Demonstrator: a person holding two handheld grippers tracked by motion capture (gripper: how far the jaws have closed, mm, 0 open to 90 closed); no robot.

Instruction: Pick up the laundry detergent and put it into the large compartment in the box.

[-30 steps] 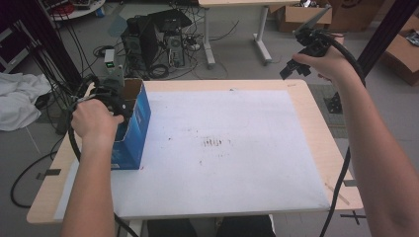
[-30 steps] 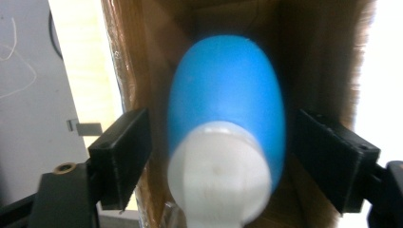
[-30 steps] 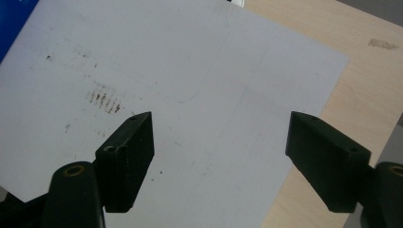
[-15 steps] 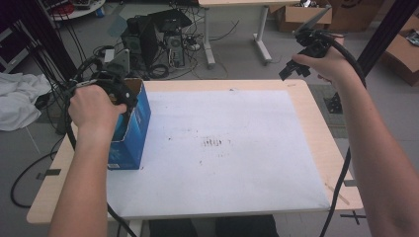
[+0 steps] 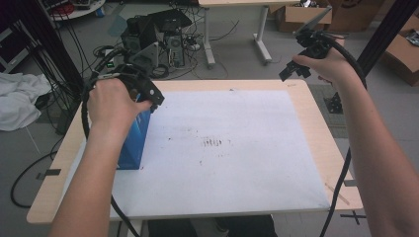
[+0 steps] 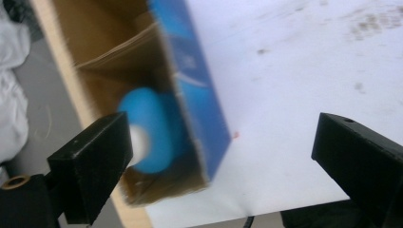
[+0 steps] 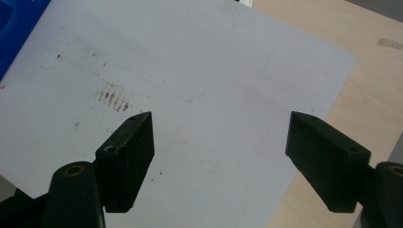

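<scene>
At the left edge of the table (image 5: 316, 148), a tall blue box (image 5: 133, 143) of printed card stands open at the top, on the left margin of a white sheet (image 5: 237, 168) that covers most of the pale wooden top. In the left gripper view the box's (image 6: 195, 90) inside is plain brown card with a folded flap, and a smooth, rounded blue thing (image 6: 152, 130) with a white end lies within it, blurred. The left gripper (image 5: 148, 91), matte black and blocky, is held just above the box's top edge; its jaws have just been opening and now stand wide apart, with nothing clamped between them, the box and its contents showing below and beyond them in its own view (image 6: 223, 161). The sheet is thin and flat, smudged with dark specks and a small row of short brown strokes (image 5: 215, 143) near its middle. Farther right, the right gripper (image 5: 291, 74) hangs in the air over the table's far right corner, well apart from the box, a thick black cable (image 5: 353, 59) looping from it; its square black jaws are spread and empty (image 7: 218, 156). Around the table lies grey floor (image 5: 237, 54), with a white cloth (image 5: 20, 103) at left, tangled cables and computer cases (image 5: 158, 34) behind, another desk's legs (image 5: 210, 34), and cardboard boxes (image 5: 301, 15) at far right.
</scene>
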